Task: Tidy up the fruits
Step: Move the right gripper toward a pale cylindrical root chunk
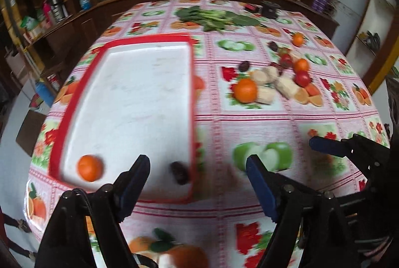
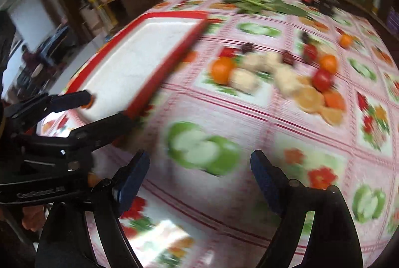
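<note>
Blue-padded left gripper [image 1: 198,180] jaws wide, empty, right gripper [image 2: 199,175] likewise.

Left claw [image 1: 198,169]: black plastic arms, jointed with small silver screws, each finger faced with a dark blue ribbed pad [image 1: 259,189]. A thin black cable loops beside its left arm. Right claw [image 2: 199,164]: same black linkage, same blue pads [image 2: 265,179], silver pivot screws. Pale lettering runs along the left claw's body in the right wrist view, too blurred to read.
</note>
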`<act>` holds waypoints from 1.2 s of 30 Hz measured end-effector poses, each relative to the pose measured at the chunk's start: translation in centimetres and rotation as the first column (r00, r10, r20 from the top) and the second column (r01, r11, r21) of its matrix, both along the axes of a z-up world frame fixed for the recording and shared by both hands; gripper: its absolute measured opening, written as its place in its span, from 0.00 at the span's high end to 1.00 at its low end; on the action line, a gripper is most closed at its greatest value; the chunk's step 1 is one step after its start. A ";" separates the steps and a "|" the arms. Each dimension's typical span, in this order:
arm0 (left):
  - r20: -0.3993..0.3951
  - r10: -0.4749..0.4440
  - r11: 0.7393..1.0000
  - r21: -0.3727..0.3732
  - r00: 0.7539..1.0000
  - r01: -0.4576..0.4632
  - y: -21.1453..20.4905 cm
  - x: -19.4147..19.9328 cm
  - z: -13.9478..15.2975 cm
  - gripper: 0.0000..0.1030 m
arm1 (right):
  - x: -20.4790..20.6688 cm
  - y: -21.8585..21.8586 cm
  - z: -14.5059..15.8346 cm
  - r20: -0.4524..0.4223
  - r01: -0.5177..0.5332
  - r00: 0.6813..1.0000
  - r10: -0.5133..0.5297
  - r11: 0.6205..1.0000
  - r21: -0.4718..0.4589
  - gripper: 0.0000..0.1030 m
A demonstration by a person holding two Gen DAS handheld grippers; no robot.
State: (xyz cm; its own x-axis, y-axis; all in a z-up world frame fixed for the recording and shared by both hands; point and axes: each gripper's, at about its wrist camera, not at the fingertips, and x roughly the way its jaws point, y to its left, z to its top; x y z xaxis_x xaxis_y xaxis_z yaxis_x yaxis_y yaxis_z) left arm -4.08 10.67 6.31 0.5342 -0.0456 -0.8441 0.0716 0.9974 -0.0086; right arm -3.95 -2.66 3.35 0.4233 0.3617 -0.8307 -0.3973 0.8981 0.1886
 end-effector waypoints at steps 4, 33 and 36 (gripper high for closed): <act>-0.029 -0.023 0.999 -0.025 0.999 0.022 -2.2 1.2 -0.3 0.19 | 0.1 -3.6 -0.1 -0.013 0.095 0.995 -0.095 0.995 0.021 0.18; -0.075 -0.038 0.996 -0.086 0.996 0.032 -5.5 11.6 -2.5 0.19 | 4.0 -10.1 -0.3 0.001 0.171 0.985 -0.173 0.977 0.131 0.17; -0.080 -0.038 0.995 -0.098 0.996 0.030 -4.9 11.4 -2.2 0.19 | 5.9 -9.5 0.2 0.024 0.108 0.993 -0.113 0.982 0.157 0.17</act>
